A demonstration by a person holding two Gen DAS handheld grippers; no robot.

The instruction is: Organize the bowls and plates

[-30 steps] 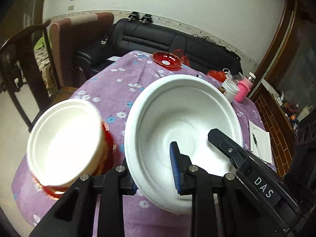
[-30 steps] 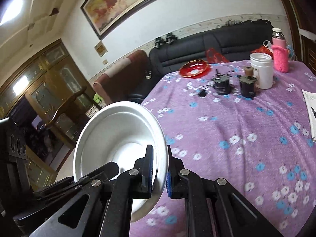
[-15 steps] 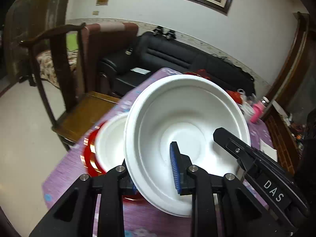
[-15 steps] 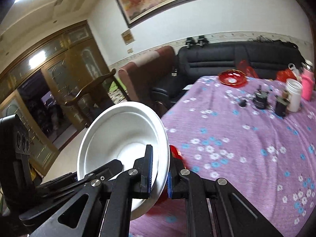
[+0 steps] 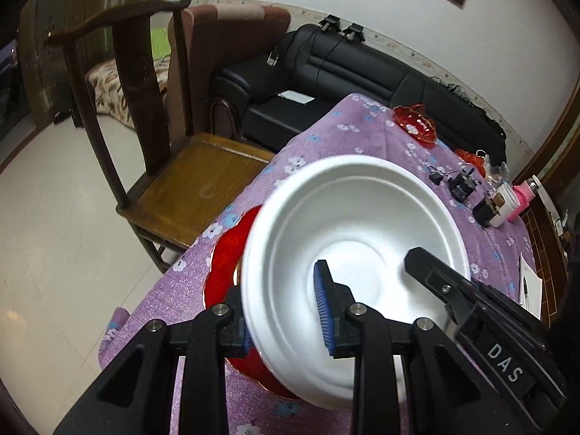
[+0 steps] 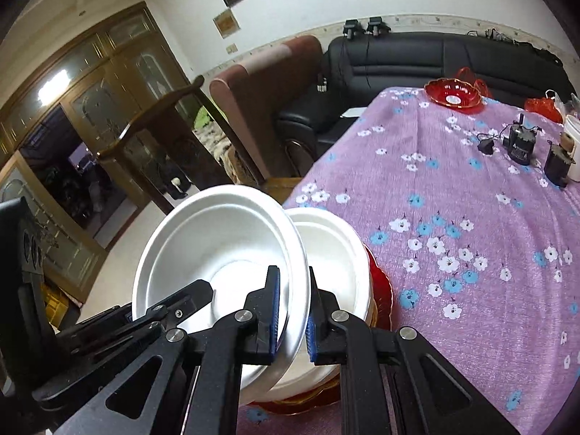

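Probably a home living room, black sofa (image 6: 453, 58), wooden chair (image 5: 152, 137), cloth-covered table (image 6: 471, 217)

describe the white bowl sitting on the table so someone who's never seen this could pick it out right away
Start at the purple flowered tablecloth and go to its near corner, beside the wooden chair. There a red dish carries the white bowl, resting on it. Unlike the wider white plate tilted in front of it, pinched by the left gripper and right gripper, it is deeper.
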